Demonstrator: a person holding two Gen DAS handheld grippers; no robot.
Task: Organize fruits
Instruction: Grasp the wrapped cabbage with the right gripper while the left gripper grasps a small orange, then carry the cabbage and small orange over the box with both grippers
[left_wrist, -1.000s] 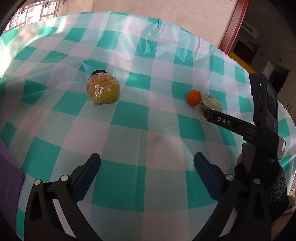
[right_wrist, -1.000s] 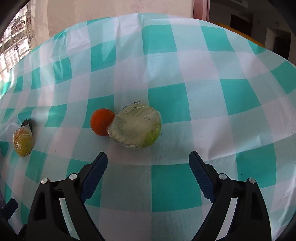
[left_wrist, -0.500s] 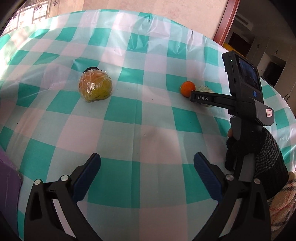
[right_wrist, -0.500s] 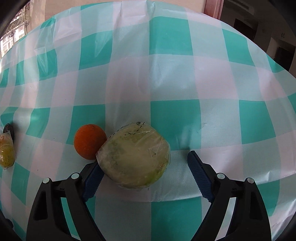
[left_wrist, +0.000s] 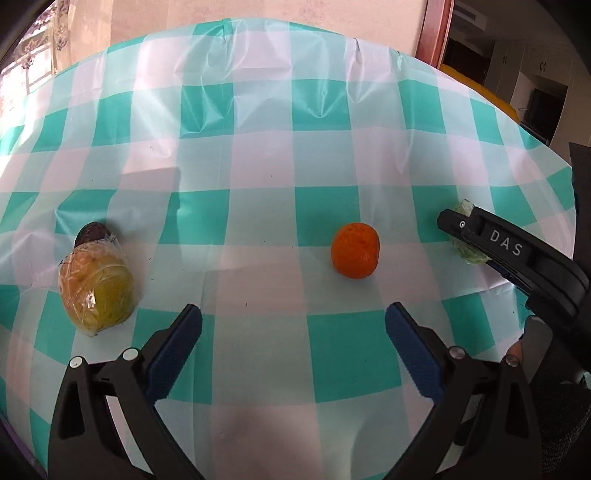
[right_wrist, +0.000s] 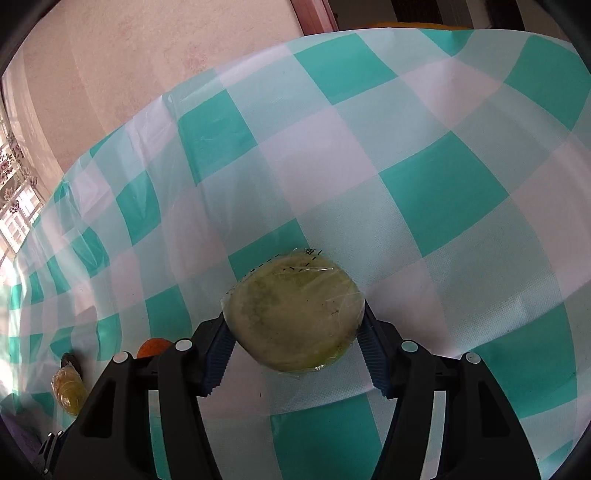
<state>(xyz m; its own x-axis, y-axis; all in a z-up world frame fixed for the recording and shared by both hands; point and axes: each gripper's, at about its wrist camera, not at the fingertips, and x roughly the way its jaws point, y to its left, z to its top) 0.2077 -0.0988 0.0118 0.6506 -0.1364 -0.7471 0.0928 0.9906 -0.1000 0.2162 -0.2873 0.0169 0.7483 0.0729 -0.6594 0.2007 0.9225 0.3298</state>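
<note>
Between the blue pads (right_wrist: 218, 354) of the right hand-held gripper (right_wrist: 295, 356) sits a pale green fruit (right_wrist: 295, 314) wrapped in clear film. The jaws have just been closing, and both pads now press against its sides, so the fruit is gripped. Whether it still touches the tabletop (right_wrist: 424, 192), which is covered by a teal-and-white checked cloth, cannot be told. Behind the gripper's left finger an orange (right_wrist: 153, 345) peeks out, and further left lies a yellow wrapped fruit (right_wrist: 66, 393) with a dark round thing (right_wrist: 70, 360) just beyond it.

Ahead of the left hand-held gripper (left_wrist: 293, 345), the orange (left_wrist: 355, 250) rests on the cloth, beyond the fingertips and apart from them. The jaws stand wide, having closed only slightly, with nothing between them but bare tabletop (left_wrist: 258, 177). Off to the left of its left finger lies the yellow wrapped fruit (left_wrist: 96, 290), touching the dark round thing (left_wrist: 92, 233) on its far side. To the right, the right hand-held gripper (left_wrist: 476, 240) reaches in, marked "DAS", and the green fruit (left_wrist: 463, 208) shows partly behind its finger, well apart from the orange.
</note>
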